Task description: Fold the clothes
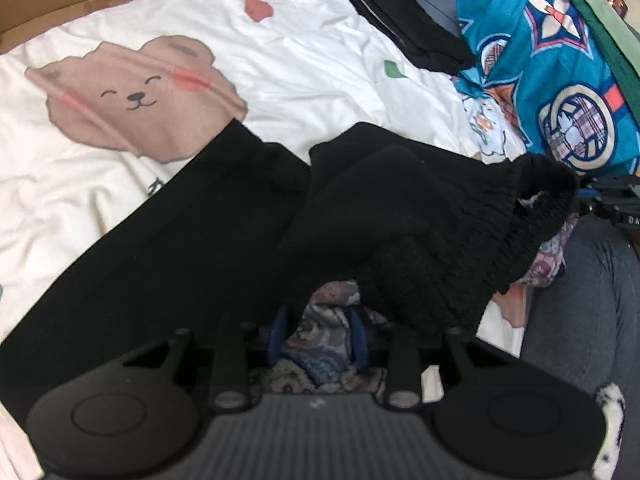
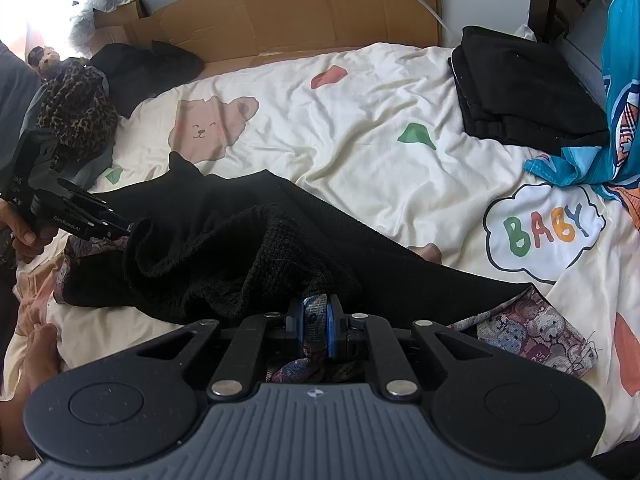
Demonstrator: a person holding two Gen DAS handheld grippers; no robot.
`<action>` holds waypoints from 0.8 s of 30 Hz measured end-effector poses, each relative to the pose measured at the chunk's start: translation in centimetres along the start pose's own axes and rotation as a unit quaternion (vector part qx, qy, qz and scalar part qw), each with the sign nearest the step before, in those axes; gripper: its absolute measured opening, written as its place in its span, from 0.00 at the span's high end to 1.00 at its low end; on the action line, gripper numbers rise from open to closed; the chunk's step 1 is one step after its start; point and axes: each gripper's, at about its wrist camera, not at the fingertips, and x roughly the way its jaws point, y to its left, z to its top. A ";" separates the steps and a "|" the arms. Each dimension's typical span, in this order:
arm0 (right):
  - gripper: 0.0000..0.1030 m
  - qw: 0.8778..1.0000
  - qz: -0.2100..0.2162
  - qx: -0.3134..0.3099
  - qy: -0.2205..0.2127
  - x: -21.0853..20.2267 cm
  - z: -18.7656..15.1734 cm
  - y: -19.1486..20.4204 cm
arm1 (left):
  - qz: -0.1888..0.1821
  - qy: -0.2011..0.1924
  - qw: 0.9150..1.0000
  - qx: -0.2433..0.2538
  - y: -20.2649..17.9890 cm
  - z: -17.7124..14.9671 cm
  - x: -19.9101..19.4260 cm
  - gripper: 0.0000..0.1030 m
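A black knit garment (image 1: pixel 200 240) (image 2: pixel 224 248) with a patterned inner side (image 2: pixel 536 332) lies crumpled on the white bear-print duvet (image 1: pixel 300 72) (image 2: pixel 360 128). My right gripper (image 2: pixel 316 320) is shut on a pinch of the patterned fabric at the garment's near edge; it also shows at the right of the left wrist view (image 1: pixel 588 194), under the ribbed hem. My left gripper (image 1: pixel 320 330) has its blue pads (image 1: pixel 280 326) apart, with patterned fabric lying loosely between them and black cloth draped over one pad. From the right wrist view, the left gripper (image 2: pixel 120 229) sits at the garment's left edge, held by a hand (image 2: pixel 28 236).
A stack of folded black clothes (image 1: pixel 404 28) (image 2: pixel 520 92) rests at the duvet's far right, beside a blue patterned cloth (image 1: pixel 560 80) (image 2: pixel 624 80). Cardboard (image 2: pixel 300 8) lines the back. A leopard-print cloth (image 2: pixel 76 108) lies far left. The person's grey-clad leg (image 1: pixel 592 300) and foot (image 2: pixel 40 352) are close by.
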 end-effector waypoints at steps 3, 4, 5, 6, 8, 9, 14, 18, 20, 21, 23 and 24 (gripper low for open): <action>0.89 1.000 0.001 0.000 0.001 0.0 0.0 0.0 | -0.009 0.002 1.000 0.013 -0.4 0.1 0.1 0.64; 0.89 1.000 0.001 0.000 0.001 0.0 0.0 0.0 | -0.019 0.006 1.000 0.021 -0.6 0.1 0.2 0.64; 0.89 1.000 0.001 0.001 0.001 0.0 0.0 0.0 | -0.031 0.013 0.999 0.029 -0.9 0.0 0.3 0.63; 0.89 1.000 0.001 0.001 0.001 0.1 0.0 0.0 | -0.041 0.018 0.998 0.036 -1.3 -0.1 0.3 0.62; 0.89 1.000 0.002 0.001 0.002 0.1 0.1 0.0 | -0.052 0.024 0.997 0.050 -1.9 -0.3 0.5 0.58; 0.89 1.000 0.002 0.001 0.002 0.1 0.1 0.0 | -0.057 0.027 0.997 0.055 -2.2 -0.5 0.7 0.56; 0.89 1.000 0.004 0.002 0.002 0.1 0.0 -0.1 | -0.069 0.049 0.993 0.080 -3.3 -1.2 1.4 0.52; 0.89 1.000 0.004 0.003 0.002 0.1 0.0 -0.1 | -0.068 0.049 0.993 0.083 -3.5 -1.5 1.8 0.52; 0.89 1.000 0.005 0.000 0.003 0.2 0.2 -0.2 | -0.067 0.050 0.992 0.091 -3.7 -1.6 1.8 0.53; 0.89 1.000 0.005 0.001 0.003 0.2 0.2 -0.3 | -0.067 0.052 0.992 0.096 -3.8 -1.6 1.9 0.53; 0.89 1.000 0.005 0.002 0.003 0.3 0.2 -0.3 | -0.060 0.056 0.991 0.107 -4.0 -1.8 1.9 0.61; 0.89 1.000 0.005 0.002 0.003 0.3 0.2 -0.3 | -0.055 0.058 0.990 0.113 -4.1 -1.9 1.9 0.64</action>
